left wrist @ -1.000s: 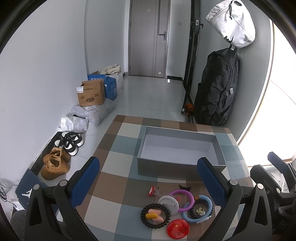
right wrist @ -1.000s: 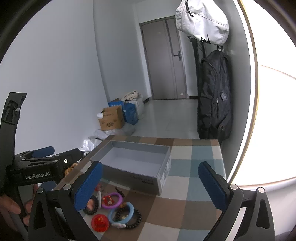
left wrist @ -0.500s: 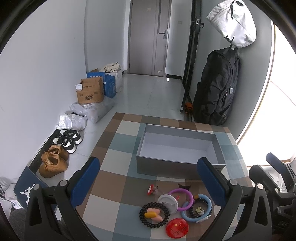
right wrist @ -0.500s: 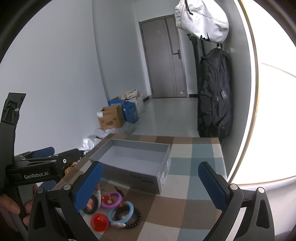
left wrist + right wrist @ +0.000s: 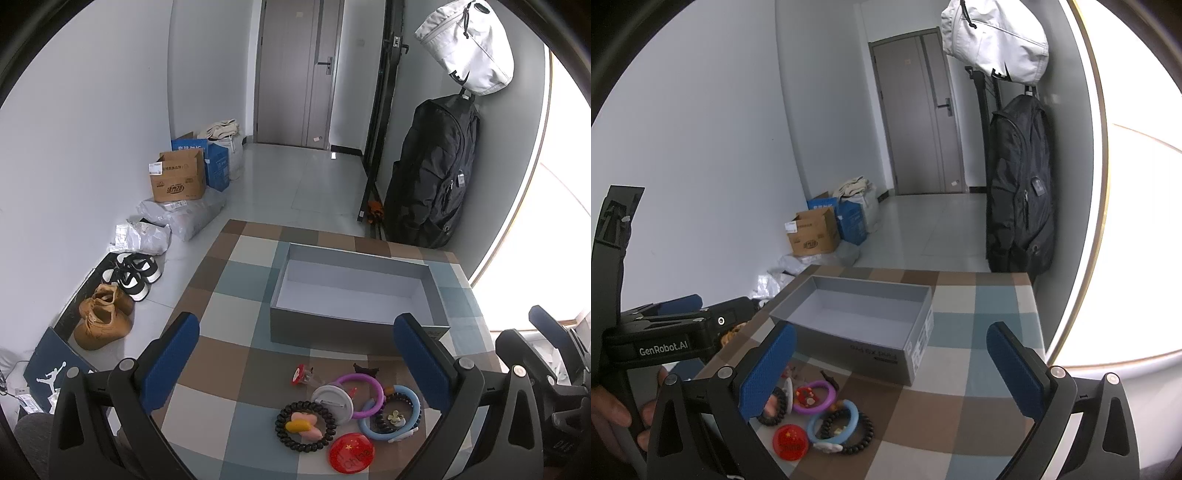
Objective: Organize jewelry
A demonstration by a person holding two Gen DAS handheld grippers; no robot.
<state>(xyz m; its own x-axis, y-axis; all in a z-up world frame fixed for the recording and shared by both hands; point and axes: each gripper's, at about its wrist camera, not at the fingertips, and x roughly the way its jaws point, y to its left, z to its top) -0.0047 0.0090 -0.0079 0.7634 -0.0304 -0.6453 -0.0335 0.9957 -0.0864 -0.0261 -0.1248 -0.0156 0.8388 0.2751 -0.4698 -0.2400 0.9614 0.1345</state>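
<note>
Left hand-held gripper [image 5: 295,358] spread wide, nothing between its blue pads, held above the checked surface [image 5: 229,295]; right hand-held gripper [image 5: 890,363] likewise wide open and empty, well above the same surface. Grey box [image 5: 354,291] open-topped and bare inside, at the far middle of the surface. Jewelry heaped just in front of the box, near its front wall but apart from it: black bead ring [image 5: 306,426] with a pink and yellow piece inside; white disc [image 5: 332,402] touching it; purple ring [image 5: 360,393] overlapping a blue ring [image 5: 391,413]; red badge [image 5: 351,452] nearest the camera; small red clip [image 5: 297,374] off to the left. Seen from the right wrist, left hand-held gripper body at the left edge, gripped by a hand [image 5: 613,417].
</note>
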